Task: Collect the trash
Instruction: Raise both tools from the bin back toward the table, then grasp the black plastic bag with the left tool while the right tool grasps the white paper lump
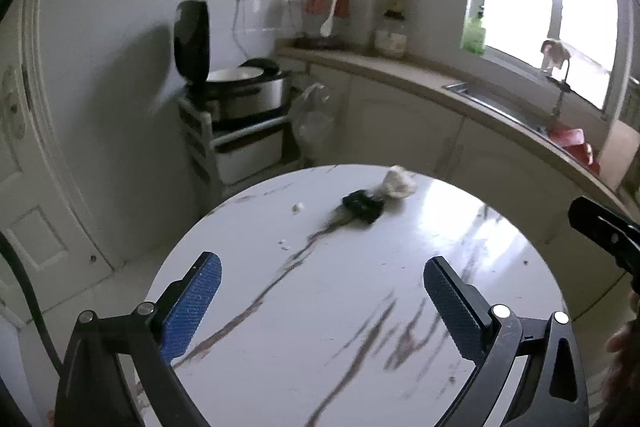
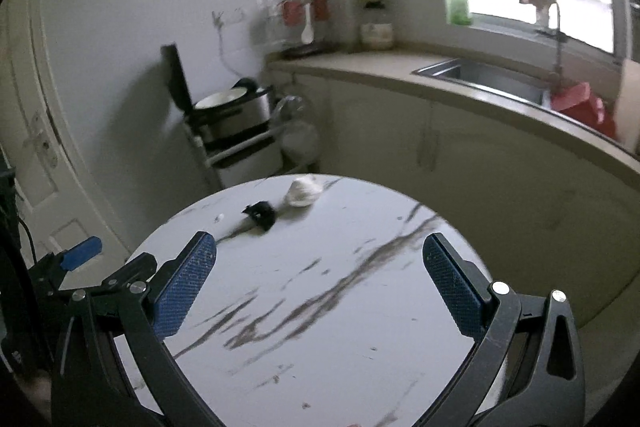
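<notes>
Two hand-held tools hover over a round marble-patterned table (image 1: 360, 307) in a small kitchen. The left tool (image 1: 322, 291) and the right tool (image 2: 320, 277) both stand wide open with nothing between their blue pads. At the table's far edge lie the trash: a crumpled white wad (image 1: 398, 182) touching a black crumpled scrap (image 1: 362, 205), with small white crumbs (image 1: 298, 207) just beside them. Nothing lies between the tools and these pieces. Beyond the table stand a rice cooker (image 1: 240, 87) with its lid raised, a hanging plastic bag (image 1: 312, 111) and a sink (image 2: 480, 77) under the window.
</notes>
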`<state>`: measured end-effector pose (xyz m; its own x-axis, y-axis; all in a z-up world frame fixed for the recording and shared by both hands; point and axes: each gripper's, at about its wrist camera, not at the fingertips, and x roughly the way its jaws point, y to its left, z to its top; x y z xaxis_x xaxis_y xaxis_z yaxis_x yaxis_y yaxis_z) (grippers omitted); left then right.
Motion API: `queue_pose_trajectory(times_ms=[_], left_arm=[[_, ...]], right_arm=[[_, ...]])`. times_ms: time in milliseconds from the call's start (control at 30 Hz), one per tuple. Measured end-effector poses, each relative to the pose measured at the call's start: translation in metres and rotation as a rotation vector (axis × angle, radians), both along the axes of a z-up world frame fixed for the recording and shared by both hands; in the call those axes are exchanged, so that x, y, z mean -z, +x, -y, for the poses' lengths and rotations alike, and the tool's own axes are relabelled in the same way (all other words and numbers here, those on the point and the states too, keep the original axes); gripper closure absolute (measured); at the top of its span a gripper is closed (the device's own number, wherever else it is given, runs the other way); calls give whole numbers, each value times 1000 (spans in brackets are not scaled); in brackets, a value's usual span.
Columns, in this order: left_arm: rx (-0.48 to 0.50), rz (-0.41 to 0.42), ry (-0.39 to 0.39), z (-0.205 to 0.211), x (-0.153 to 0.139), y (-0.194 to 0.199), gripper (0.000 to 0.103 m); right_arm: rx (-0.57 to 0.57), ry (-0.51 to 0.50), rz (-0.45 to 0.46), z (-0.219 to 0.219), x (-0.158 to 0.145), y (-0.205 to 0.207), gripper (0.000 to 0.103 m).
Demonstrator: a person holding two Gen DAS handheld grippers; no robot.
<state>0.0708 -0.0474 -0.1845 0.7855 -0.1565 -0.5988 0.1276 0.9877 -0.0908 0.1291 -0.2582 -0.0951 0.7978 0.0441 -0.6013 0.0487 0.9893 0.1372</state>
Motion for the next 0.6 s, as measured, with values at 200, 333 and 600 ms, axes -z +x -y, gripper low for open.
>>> queue_pose_trajectory(times_ms=[200, 333, 600], left_arm=[[-13, -80, -28, 1, 13, 35, 3], [36, -150, -39, 11, 20, 91, 3], [61, -251, 18, 47, 49, 200, 3]], right_arm=[[-12, -11, -62, -3, 20, 33, 0], [8, 2, -118, 8, 38, 61, 0], [28, 39, -197, 31, 71, 112, 0]])
